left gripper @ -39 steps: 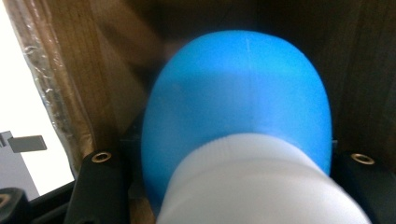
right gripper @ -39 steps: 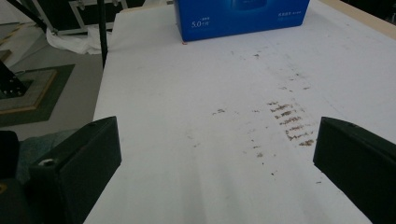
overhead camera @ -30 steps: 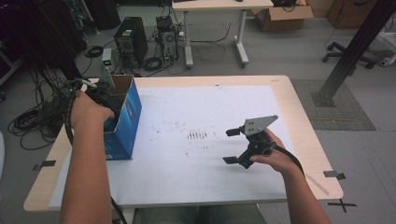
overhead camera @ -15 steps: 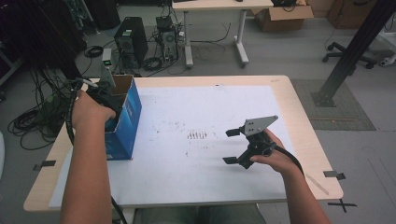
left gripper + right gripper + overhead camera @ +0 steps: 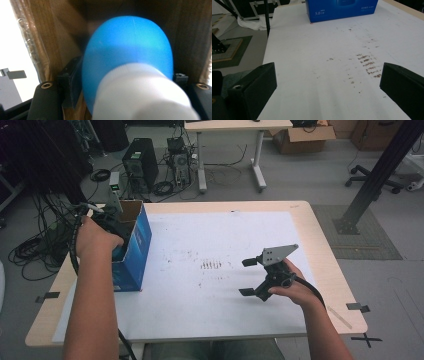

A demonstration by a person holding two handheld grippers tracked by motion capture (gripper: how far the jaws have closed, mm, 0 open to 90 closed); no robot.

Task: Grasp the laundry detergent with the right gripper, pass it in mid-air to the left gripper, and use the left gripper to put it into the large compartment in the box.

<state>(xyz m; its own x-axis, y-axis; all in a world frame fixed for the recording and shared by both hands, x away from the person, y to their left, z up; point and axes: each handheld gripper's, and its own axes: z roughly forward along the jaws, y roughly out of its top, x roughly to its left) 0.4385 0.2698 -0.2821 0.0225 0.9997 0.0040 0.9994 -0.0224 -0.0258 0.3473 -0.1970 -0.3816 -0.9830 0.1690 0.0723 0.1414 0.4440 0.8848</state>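
Because my left gripper [image 5: 116,226] is sunk into the open top of the blue carton [image 5: 134,251] at the left edge of the surface [image 5: 210,330], its own view looks straight down the brown cardboard walls [image 5: 47,45]; between its black fingers [image 5: 72,82] sits the blue bottle with a white cap [image 5: 130,67], cap towards the camera, deep inside the box. I have just been opening those fingers, and they now stand just beside the bottle's flanks rather than clearly squeezing it; I judge that I am letting it go so that it stays in the carton, though whether the pads touch it I cannot tell for sure. My right gripper [image 5: 257,277] waits well apart over the bare white sheet near the brown smudges [image 5: 368,63]; its fingers [image 5: 252,90] are spread wide with nothing between them, kept out of the way until wanted; the carton stands upright, so the bottle should settle.
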